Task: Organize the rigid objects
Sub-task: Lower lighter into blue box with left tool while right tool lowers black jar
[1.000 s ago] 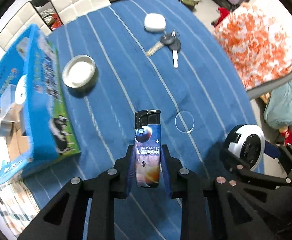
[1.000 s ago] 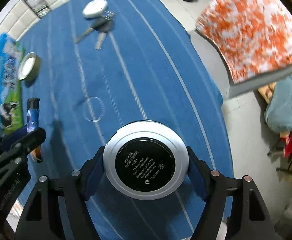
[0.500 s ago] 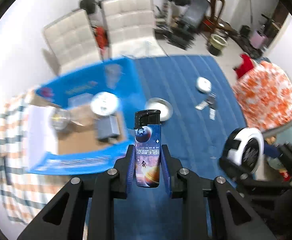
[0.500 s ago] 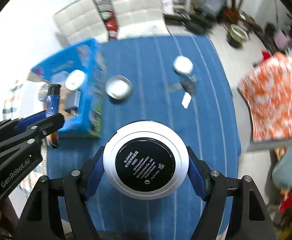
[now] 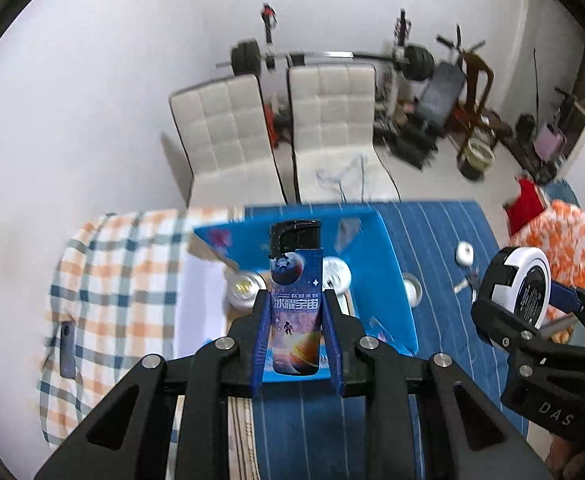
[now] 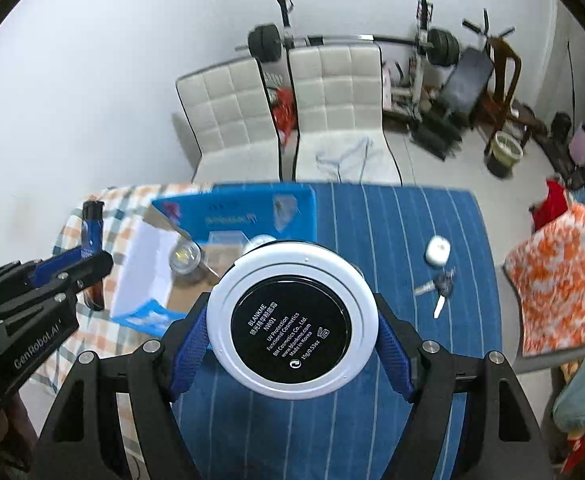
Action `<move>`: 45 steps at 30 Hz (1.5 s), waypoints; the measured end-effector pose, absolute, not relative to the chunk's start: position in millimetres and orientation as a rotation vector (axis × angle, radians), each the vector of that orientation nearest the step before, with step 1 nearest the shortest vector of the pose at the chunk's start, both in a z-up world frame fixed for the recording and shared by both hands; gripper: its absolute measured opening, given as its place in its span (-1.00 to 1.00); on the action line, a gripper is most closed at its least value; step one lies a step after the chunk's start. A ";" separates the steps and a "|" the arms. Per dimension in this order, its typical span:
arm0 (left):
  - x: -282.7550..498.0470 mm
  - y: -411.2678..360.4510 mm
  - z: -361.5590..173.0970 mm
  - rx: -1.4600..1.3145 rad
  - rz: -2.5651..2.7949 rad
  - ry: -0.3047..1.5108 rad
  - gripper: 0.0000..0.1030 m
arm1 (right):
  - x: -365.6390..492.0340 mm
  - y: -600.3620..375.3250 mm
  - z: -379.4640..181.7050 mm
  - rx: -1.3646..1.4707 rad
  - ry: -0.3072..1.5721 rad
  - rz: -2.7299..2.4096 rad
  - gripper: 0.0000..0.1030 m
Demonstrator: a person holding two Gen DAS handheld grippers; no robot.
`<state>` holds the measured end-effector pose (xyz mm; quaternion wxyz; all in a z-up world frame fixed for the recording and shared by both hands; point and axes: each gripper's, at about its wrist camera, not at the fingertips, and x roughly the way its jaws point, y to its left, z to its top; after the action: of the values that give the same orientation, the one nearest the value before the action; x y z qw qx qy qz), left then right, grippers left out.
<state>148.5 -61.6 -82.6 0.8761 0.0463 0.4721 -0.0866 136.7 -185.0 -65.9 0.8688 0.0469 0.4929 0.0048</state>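
Both claws lifted, lighter (image 5: 295, 300) btwn pads

Your round white compact w/ black label (image 6: 290, 322) hides part of the open blue cardboard box (image 6: 236, 210); contents behind it can't be told. Box edges blurred. Small silver keys (image 6: 438, 286) too small for detail. Teal fabric bundle (image 6: 584, 396) cut off at right edge.

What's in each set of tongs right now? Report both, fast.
Left tongs: closed on the lighter.
Right tongs: closed on the round cosmetics compact.
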 end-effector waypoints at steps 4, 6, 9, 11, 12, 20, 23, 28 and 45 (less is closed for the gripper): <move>146.0 -48.5 -67.6 0.088 -0.188 0.941 -0.57 | 141.3 -171.2 -48.4 0.099 1.010 0.005 0.50; 147.2 -42.9 -66.0 0.082 -0.194 0.934 -0.57 | 142.4 -166.2 -43.7 0.098 1.006 0.005 0.50; 150.2 -32.5 -68.1 0.069 -0.204 0.934 -0.57 | 145.4 -160.7 -41.7 0.098 1.006 0.002 0.50; 149.7 -28.3 -71.0 0.069 -0.205 0.940 -0.57 | 145.9 -155.1 -41.9 0.099 1.015 0.004 0.50; 150.9 -25.3 -74.4 0.065 -0.207 0.946 -0.57 | 146.4 -153.8 -45.6 0.098 1.020 0.005 0.50; 180.1 3.7 -130.7 0.022 -0.182 1.079 -0.57 | 174.2 -129.8 -107.3 0.169 1.105 0.077 0.50; 201.2 16.6 -176.3 -0.014 -0.176 1.185 -0.57 | 194.1 -119.1 -150.6 0.213 1.170 0.117 0.50; 227.0 29.2 -248.0 -0.078 -0.190 1.316 -0.57 | 230.0 -97.1 -242.0 0.300 1.310 0.188 0.50; 260.0 35.8 -340.9 -0.146 -0.208 1.586 -0.55 | 264.6 -76.3 -387.9 0.373 1.596 0.266 0.51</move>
<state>260.0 35.8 -340.9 0.6943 -0.0655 0.7106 -0.0933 264.6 -76.3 -387.9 0.6749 0.1658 0.7093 0.1182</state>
